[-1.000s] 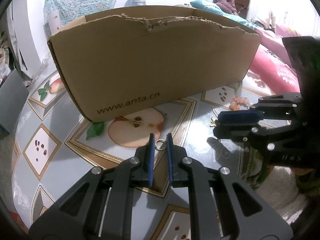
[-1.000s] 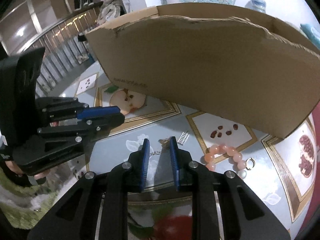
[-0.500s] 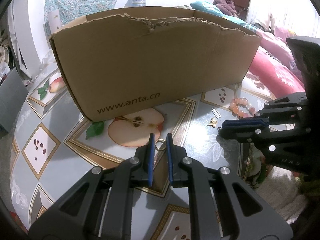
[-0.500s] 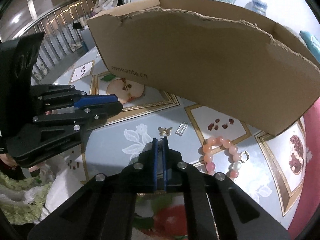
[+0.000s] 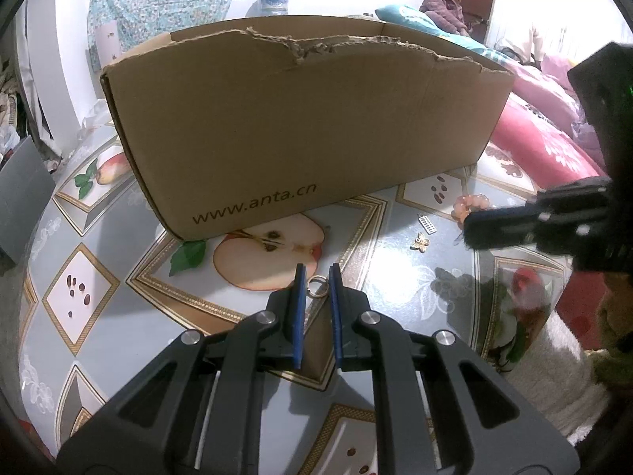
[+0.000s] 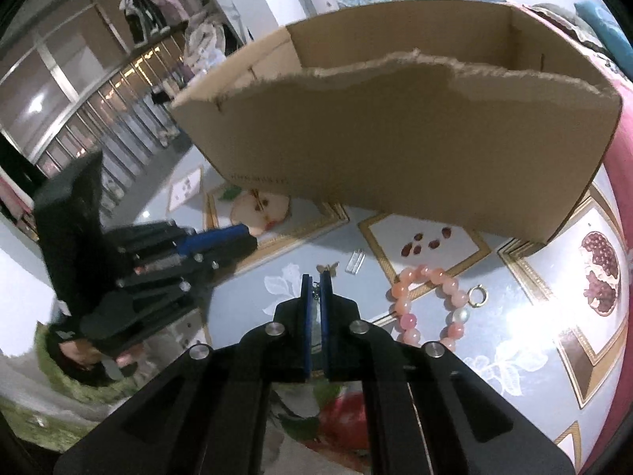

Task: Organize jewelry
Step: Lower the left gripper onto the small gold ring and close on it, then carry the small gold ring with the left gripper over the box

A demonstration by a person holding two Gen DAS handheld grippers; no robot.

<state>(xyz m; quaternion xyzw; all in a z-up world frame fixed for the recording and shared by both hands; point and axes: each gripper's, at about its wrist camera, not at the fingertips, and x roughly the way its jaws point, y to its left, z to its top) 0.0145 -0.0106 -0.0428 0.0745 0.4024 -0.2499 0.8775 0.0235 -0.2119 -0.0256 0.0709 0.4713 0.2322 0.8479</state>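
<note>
An open cardboard box (image 5: pixel 300 126) marked www.anta.cn stands on the fruit-patterned table (image 5: pixel 99 285); it also shows in the right wrist view (image 6: pixel 395 146). My left gripper (image 5: pixel 315 277) holds a small gold ring (image 5: pixel 316 287) between its narrowly parted blue pads, low over the table. My right gripper (image 6: pixel 315 282) is shut on a thin chain piece (image 6: pixel 316 291) and is lifted above the table. On the table lie a pink bead bracelet (image 6: pixel 425 304), a gold hoop (image 6: pixel 478 297), a butterfly charm (image 6: pixel 327 269) and a small silver bar (image 6: pixel 356 262).
The box fills the far side of the table in both views. The right gripper's body (image 5: pixel 561 221) shows at the right of the left wrist view. A pink bedspread (image 5: pixel 554 134) lies beyond the table, and people sit far back.
My right gripper closed on the chain piece and rose, so the box opening is now visible. My left gripper stayed in place with the ring.
</note>
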